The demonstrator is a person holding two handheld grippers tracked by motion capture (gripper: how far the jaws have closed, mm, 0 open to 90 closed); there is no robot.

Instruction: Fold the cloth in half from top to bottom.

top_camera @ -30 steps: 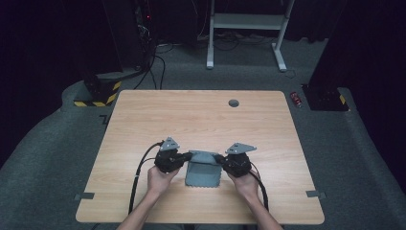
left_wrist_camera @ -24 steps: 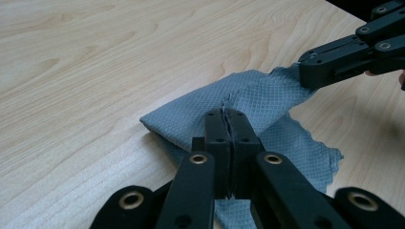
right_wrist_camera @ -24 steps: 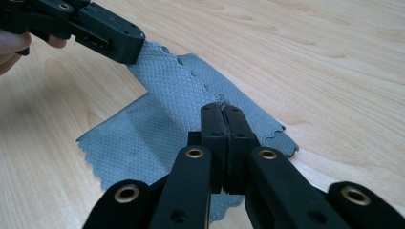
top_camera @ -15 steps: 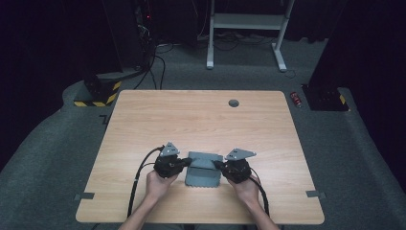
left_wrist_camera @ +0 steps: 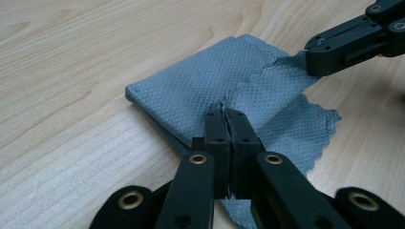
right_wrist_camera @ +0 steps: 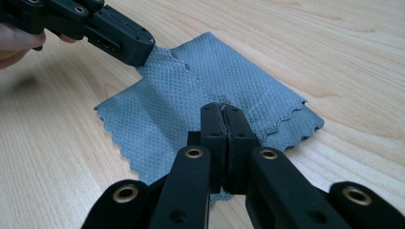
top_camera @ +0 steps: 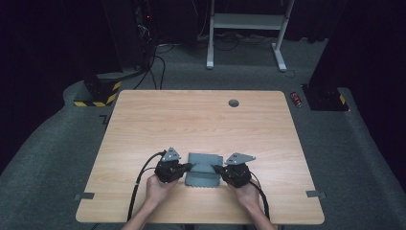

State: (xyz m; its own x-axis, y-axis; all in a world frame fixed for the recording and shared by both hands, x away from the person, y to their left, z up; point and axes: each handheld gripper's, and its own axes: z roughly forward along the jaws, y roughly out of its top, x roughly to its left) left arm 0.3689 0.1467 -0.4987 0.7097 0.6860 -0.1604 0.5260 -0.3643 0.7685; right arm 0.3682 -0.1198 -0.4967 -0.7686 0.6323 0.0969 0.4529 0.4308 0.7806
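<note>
Place: lab or recording studio
Evidence: dark surround beyond the table (top_camera: 201,120); cables (top_camera: 155,64) and white frame (top_camera: 244,21) behind it; grey carpet (top_camera: 354,158)

The surface (top_camera: 201,120) is evenly lit from above, while the room around it is very dark. Both gripper views are bright and sharp, with soft shadows.

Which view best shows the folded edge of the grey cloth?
The left gripper view: the grey diamond-weave cloth shows its thick folded edge at near left, layers visible, the left tool pinching a top layer. The right gripper view shows the scalloped cut edges instead. The high view shows a small grey rectangle between both tools.
</note>
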